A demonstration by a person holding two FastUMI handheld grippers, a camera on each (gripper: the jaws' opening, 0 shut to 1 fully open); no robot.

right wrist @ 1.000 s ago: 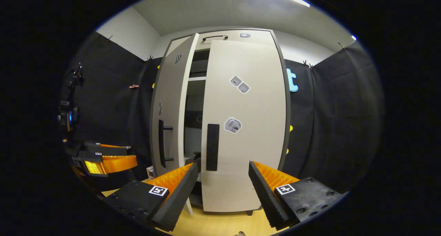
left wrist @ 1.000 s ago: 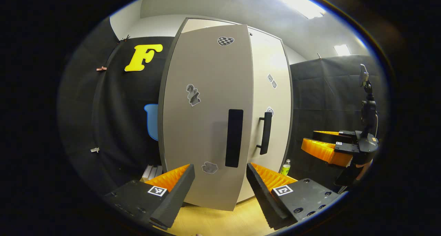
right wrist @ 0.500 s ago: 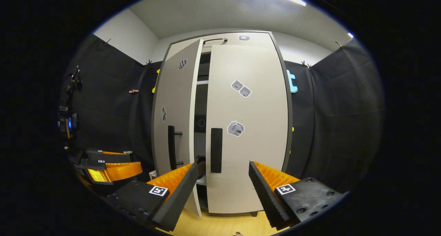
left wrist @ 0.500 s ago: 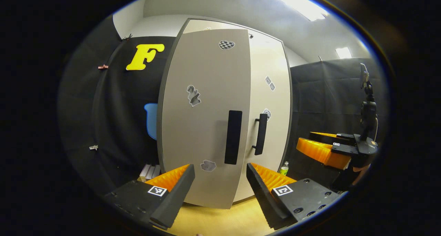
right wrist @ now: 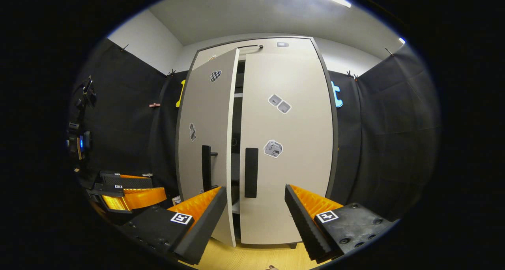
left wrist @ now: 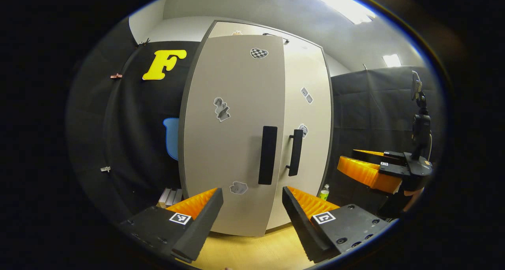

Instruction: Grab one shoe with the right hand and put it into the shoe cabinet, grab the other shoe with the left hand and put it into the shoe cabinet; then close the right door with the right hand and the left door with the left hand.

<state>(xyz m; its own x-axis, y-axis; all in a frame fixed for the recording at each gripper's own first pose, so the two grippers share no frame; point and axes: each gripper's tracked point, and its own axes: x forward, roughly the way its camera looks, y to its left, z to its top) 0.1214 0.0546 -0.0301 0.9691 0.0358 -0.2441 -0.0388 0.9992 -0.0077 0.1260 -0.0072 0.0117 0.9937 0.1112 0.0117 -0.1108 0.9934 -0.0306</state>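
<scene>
The pale shoe cabinet (left wrist: pixel 236 104) stands ahead on a wooden floor. In the right gripper view its right door (right wrist: pixel 292 144) lies flush, and its left door (right wrist: pixel 205 124) stands slightly ajar, leaving a narrow dark gap (right wrist: pixel 236 144). Each door carries a black vertical handle (left wrist: pixel 268 155), (right wrist: pixel 251 172). My left gripper (left wrist: pixel 251 193) is open and held short of the left door, touching nothing. My right gripper (right wrist: pixel 255 189) is open too, empty, back from the right door. The right gripper (left wrist: pixel 371 171) also shows off to the side in the left gripper view.
A small green bottle (left wrist: pixel 324 192) stands on the floor by the cabinet's right foot. Flat boxes (left wrist: pixel 170 197) lean at its left foot. Black cloth walls close in on both sides. The wooden floor (left wrist: pixel 256 248) runs up to the cabinet.
The left door has swung further towards shut, narrowing the gap. The right door has settled flush. Both grippers stay open and hardly move.
</scene>
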